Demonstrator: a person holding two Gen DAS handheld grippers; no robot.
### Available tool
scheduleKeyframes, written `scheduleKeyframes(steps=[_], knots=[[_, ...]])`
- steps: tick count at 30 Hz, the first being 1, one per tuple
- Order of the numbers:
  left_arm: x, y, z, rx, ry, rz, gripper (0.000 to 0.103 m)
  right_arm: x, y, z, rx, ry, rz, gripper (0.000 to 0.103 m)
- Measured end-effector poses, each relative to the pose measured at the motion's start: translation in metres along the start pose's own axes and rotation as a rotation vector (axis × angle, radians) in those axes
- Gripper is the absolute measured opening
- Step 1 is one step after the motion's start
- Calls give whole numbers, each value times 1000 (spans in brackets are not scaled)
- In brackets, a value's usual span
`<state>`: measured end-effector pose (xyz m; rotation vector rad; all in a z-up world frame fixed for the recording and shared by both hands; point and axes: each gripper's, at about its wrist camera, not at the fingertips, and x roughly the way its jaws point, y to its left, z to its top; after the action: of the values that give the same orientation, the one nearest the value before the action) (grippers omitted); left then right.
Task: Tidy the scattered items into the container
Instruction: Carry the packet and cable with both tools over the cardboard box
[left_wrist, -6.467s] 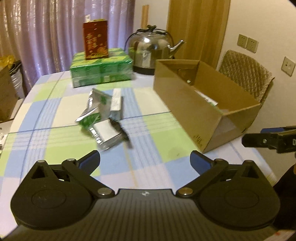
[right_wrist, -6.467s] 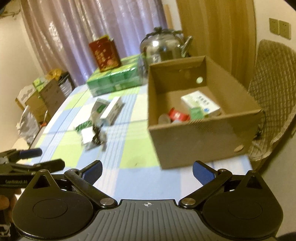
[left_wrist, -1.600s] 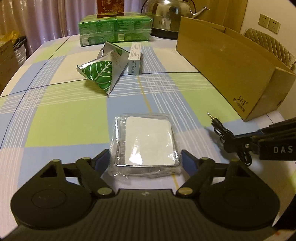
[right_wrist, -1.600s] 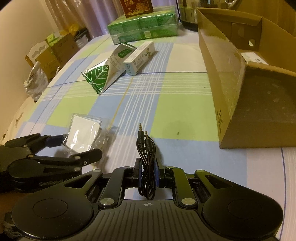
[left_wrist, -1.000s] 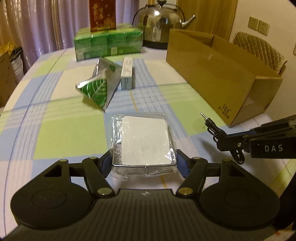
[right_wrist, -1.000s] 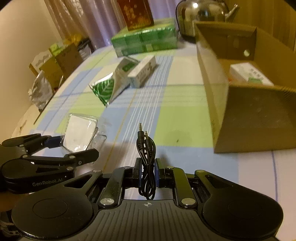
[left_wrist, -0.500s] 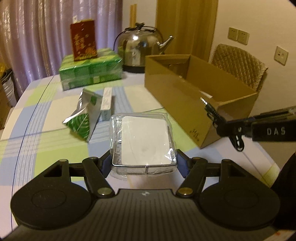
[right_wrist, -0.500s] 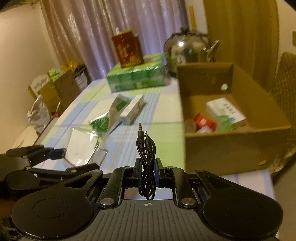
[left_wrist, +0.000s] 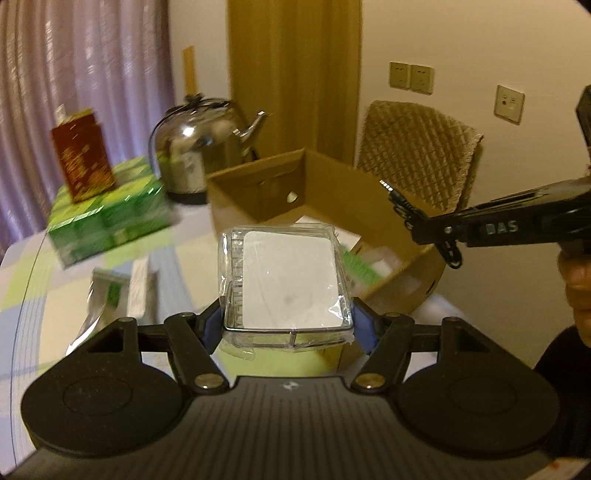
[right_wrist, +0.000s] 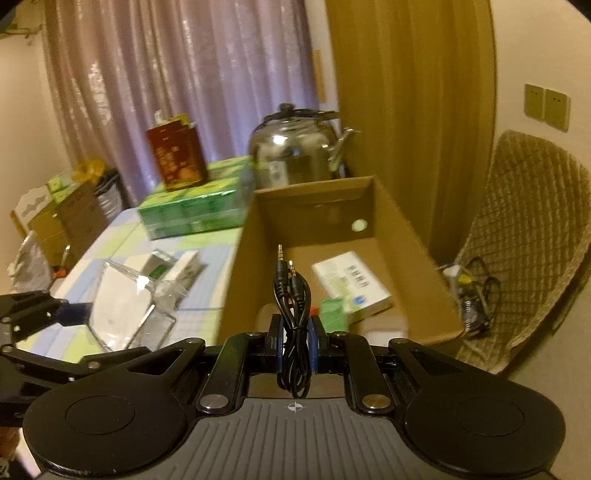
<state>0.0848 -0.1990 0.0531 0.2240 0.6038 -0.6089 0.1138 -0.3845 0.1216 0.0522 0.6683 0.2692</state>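
Between my left fingers: my left gripper (left_wrist: 287, 322) is closed partway on a clear plastic case (left_wrist: 284, 284) with a white insert, its blue pads pressed to both sides, carried in the air above the table.
Between my right fingers: my right gripper (right_wrist: 295, 349) is closed nearly all the way on a coiled black audio cable (right_wrist: 291, 317), whose two jack plugs point forward and up.
Cable position: raised over the near end of the open cardboard box (right_wrist: 417, 254).
Case position: by the box's near left corner; whether it has crossed the rim I cannot tell.
Box contents: a white carton (right_wrist: 351, 286), a green packet (right_wrist: 332, 314) and something red, mostly hidden by my cable.
Table (left_wrist: 26, 266): a foil pouch with green print (left_wrist: 107, 295) and a small white box (right_wrist: 184, 271) lie left of the cardboard box.
Far end: steel kettle (right_wrist: 295, 151), stacked green packs (right_wrist: 192, 214) with a red box (right_wrist: 175, 157) on top.
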Motion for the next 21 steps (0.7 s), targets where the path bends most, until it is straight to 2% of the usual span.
scheduleKeyframes(steps=[8,21], knots=[[51,-22,41,58,5,-42,64,31,-41,18,35,21,-26,10],[122,-33,56,149,74,-48,64,72,-75,11,101,73,-28,10]])
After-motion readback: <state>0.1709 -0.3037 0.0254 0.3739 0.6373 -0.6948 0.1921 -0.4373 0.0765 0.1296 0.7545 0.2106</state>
